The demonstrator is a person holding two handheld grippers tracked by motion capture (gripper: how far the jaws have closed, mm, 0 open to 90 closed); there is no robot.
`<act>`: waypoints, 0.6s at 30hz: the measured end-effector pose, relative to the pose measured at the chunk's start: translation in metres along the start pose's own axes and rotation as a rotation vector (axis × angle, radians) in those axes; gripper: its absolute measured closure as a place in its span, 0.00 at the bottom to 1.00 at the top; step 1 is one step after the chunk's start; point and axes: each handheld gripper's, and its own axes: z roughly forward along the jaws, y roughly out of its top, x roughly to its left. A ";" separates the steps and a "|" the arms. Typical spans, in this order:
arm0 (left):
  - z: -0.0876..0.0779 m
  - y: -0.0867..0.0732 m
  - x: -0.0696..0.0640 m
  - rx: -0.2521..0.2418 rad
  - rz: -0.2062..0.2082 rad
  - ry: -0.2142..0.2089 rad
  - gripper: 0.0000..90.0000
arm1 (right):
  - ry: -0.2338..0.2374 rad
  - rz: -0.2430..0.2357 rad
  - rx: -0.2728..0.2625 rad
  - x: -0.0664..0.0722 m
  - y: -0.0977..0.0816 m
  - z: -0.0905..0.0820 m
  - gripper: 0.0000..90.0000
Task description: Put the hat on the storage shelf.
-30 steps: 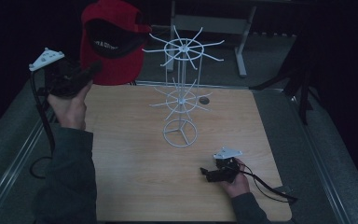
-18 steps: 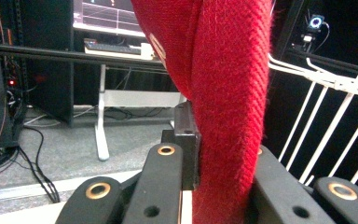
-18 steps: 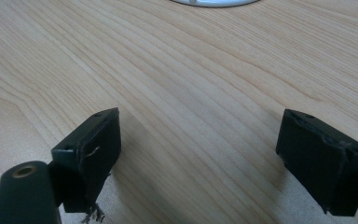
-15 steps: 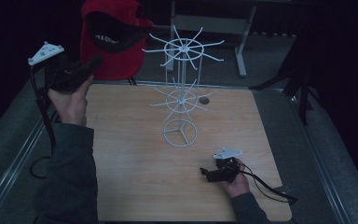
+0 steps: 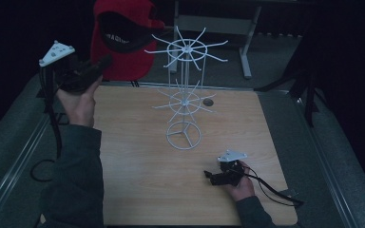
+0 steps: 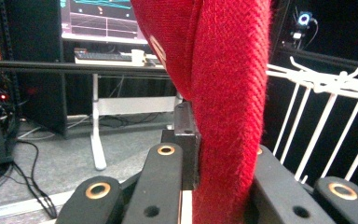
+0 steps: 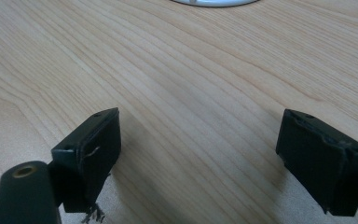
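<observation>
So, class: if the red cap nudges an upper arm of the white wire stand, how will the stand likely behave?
The white wire stand looks light, being thin wire throughout. It probably tips easily: a tall pole over a small ring base. The red cap, clamped in the left gripper, looks soft, so it should give first.

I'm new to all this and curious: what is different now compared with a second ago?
The left gripper, shut on the red fabric cap, has lifted the cap a little higher above the table's far edge and nearer the top hooks of the white wire hook stand. The stand, the light wooden table and the open right gripper resting on the table stayed as they were.
</observation>
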 end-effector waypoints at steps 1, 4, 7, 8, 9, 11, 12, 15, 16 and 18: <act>-0.001 0.000 -0.001 0.000 0.006 -0.001 0.95 | 0.000 0.000 0.000 0.000 0.000 0.000 0.15; -0.004 0.000 -0.003 -0.002 0.020 0.001 0.95 | 0.000 0.000 0.000 0.000 0.000 0.000 0.15; -0.007 0.000 -0.005 -0.007 0.034 0.003 0.95 | 0.000 0.000 0.000 0.000 0.000 0.000 0.15; -0.009 0.000 -0.005 -0.008 0.037 0.005 0.95 | -0.001 0.000 0.000 0.000 0.000 0.000 0.15; -0.010 -0.001 -0.004 -0.008 0.037 0.004 0.95 | -0.001 0.000 0.000 0.000 0.000 0.000 0.15; -0.012 -0.003 -0.004 -0.013 0.034 0.003 0.95 | -0.001 0.000 0.000 0.000 0.000 0.000 0.15; -0.014 -0.004 -0.003 -0.020 0.025 -0.002 0.95 | -0.001 0.000 0.000 0.000 0.000 0.000 0.15; -0.018 -0.010 0.000 -0.016 0.020 0.005 0.95 | 0.000 0.000 0.000 0.000 0.000 0.000 0.15; -0.019 -0.012 0.000 -0.016 0.023 0.011 0.95 | 0.000 0.000 0.000 0.000 0.000 0.000 0.15; -0.021 -0.015 0.001 -0.013 0.021 0.008 0.95 | -0.001 -0.001 -0.002 0.000 0.000 0.000 0.15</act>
